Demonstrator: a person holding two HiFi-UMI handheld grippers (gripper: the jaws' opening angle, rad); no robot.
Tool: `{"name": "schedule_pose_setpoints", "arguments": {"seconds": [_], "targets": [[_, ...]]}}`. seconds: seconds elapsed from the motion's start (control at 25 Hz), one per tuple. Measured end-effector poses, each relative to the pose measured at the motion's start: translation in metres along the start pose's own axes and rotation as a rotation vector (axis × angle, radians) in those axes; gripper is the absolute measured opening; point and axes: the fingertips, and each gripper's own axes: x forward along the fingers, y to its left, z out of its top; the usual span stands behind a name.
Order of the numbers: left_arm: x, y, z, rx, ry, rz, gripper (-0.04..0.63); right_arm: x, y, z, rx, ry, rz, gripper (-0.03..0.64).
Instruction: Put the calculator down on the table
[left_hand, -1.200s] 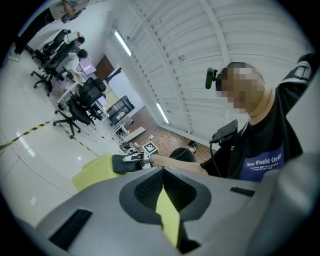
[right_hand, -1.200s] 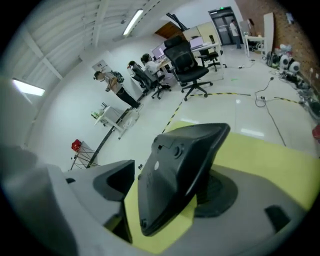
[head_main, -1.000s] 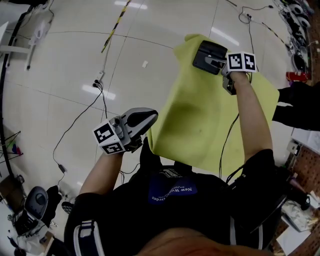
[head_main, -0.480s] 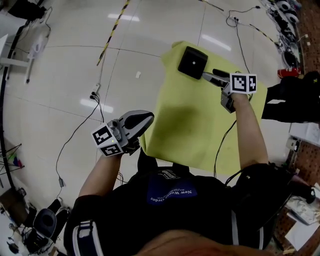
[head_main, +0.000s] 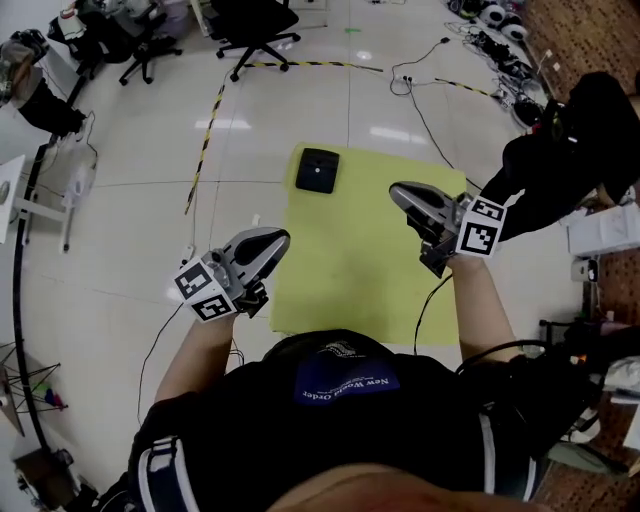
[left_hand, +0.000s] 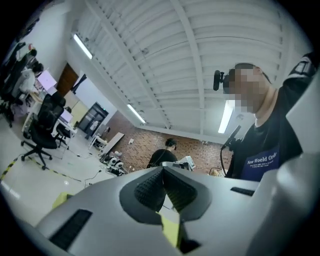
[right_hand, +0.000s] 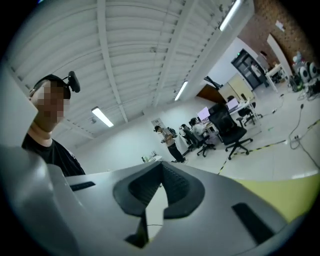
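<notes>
The black calculator (head_main: 318, 170) lies flat on the far left corner of the yellow-green table (head_main: 360, 270), with nothing touching it. My right gripper (head_main: 397, 191) hangs above the table's right side, well back from the calculator; its jaws have just been closing and are shut with nothing between them. Off the table's left edge, my left gripper (head_main: 278, 237) is shut and empty. Both gripper views look out level into the room: the left gripper (left_hand: 163, 168) and the right gripper (right_hand: 161, 164) show their pads meeting at the tips.
Black office chairs (head_main: 255, 25) stand at the far side, with cables (head_main: 425, 75) and yellow-black tape (head_main: 205, 145) on the white floor. A person in black (head_main: 560, 160) stands by the table's right edge. Other people (right_hand: 172, 142) are at desks farther away.
The right gripper let go of the calculator, drew back from it and shut. The calculator now rests alone on the table. Both grippers have risen.
</notes>
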Motion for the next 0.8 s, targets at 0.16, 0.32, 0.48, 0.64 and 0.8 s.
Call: {"name": "schedule_pose_setpoints", "arguments": {"seconds": [0.16, 0.32, 0.48, 0.64, 0.8], "targets": [[0.045, -0.062, 0.031, 0.070, -0.013, -0.084, 0.006, -0.063, 0.061, 0.010, -0.102, -0.033, -0.036, -0.011], [0.077, -0.138, 0.010, 0.126, 0.004, -0.173, 0.006, -0.138, 0.110, -0.016, -0.212, -0.045, -0.086, -0.011], [0.082, -0.160, 0.007, 0.145, 0.028, -0.222, 0.006, -0.164, 0.129, -0.018, -0.274, -0.070, -0.146, -0.011], [0.083, -0.157, -0.003, 0.109, 0.044, -0.229, 0.006, -0.174, 0.131, -0.026, -0.299, -0.100, -0.208, -0.011], [0.085, -0.154, -0.024, 0.051, 0.083, -0.225, 0.006, -0.178, 0.116, -0.049, -0.216, -0.114, -0.247, -0.011]]}}
